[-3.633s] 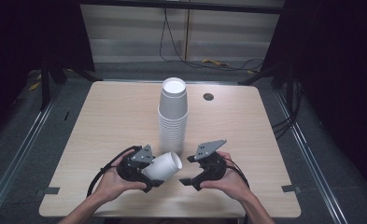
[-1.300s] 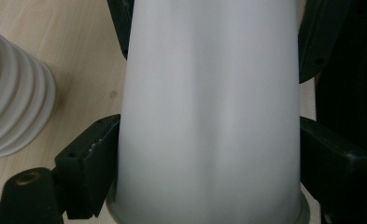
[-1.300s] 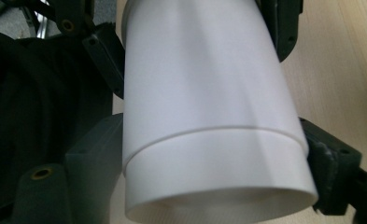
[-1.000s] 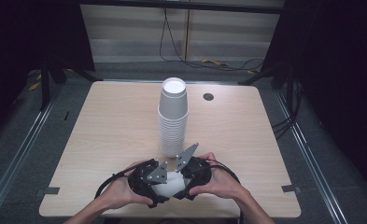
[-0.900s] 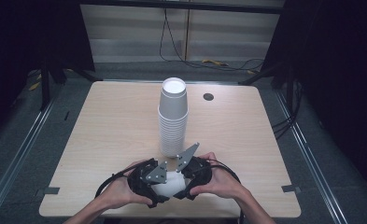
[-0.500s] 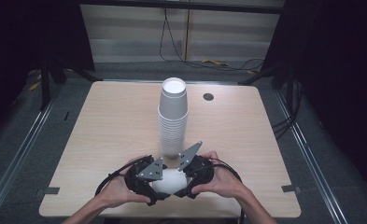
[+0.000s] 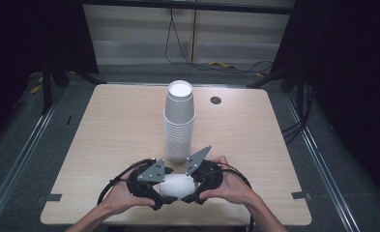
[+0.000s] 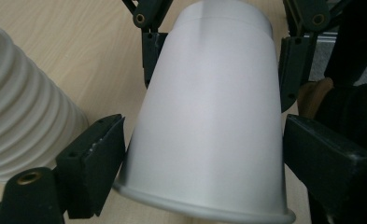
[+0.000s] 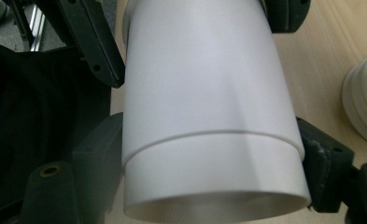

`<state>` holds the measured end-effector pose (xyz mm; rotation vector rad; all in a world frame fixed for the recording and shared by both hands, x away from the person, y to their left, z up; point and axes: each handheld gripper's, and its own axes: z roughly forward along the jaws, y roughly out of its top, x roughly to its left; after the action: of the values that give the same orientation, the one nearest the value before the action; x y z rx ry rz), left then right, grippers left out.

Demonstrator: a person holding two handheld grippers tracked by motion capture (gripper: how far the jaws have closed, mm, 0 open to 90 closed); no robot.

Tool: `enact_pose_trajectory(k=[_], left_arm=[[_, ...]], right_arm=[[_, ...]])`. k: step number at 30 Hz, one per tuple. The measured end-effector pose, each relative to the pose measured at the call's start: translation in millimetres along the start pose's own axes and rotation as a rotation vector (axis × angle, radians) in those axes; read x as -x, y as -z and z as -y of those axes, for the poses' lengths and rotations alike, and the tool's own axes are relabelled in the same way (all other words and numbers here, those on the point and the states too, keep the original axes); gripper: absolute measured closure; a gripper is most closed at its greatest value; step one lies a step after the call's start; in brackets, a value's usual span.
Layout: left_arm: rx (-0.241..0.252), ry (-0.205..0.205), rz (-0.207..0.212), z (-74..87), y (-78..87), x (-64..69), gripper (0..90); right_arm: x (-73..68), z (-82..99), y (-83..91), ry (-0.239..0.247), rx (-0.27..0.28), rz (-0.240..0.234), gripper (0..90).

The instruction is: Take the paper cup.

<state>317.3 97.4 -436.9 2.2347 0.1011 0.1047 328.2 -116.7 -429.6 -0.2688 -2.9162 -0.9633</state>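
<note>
A single white paper cup [image 7: 177, 186] lies on its side near the table's front edge, held between both grippers. My left gripper [image 7: 162, 195] is shut on its rim end, the jaws pressing both sides of the cup [image 8: 209, 116]. My right gripper [image 7: 190, 192] is shut on its base end, where the cup [image 9: 204, 93] fills the space between the jaws. In the left gripper view my left gripper [image 8: 209, 158] faces the right gripper's fingers [image 8: 153, 46]. In the right gripper view my right gripper [image 9: 209, 163] faces the left one's fingers [image 9: 97, 42].
A tall stack of upturned white cups [image 7: 179, 121] stands mid-table just beyond the grippers, and shows as the stack [image 8: 22, 107] and the stack [image 9: 365, 102] in the gripper views. The wooden table [image 7: 120, 125] has a small dark hole [image 7: 215, 100] at the back right.
Earlier the left gripper alone held the cup, with the right gripper apart. The right gripper has since closed in and taken the cup's other end. Over the last second the pair barely shifted.
</note>
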Motion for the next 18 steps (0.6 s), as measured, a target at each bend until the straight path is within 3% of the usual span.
enact_pose_trajectory(k=[10, 13, 18], left_arm=[[0.090, 0.019, -0.003, 0.4, 11.0, -4.3, 15.7], [0.143, 0.055, -0.016, 1.4, 15.4, -6.2, 15.8], [0.174, 0.081, -0.041, 4.0, 23.3, -11.4, 15.7]], right_arm=[[2.2, 4.4, 5.6, -0.021, 0.006, 0.018, 22.0], [4.0, 6.2, 7.6, -0.027, 0.010, 0.026, 22.0], [5.9, 9.1, 13.9, -0.055, 0.026, 0.043, 21.9]])
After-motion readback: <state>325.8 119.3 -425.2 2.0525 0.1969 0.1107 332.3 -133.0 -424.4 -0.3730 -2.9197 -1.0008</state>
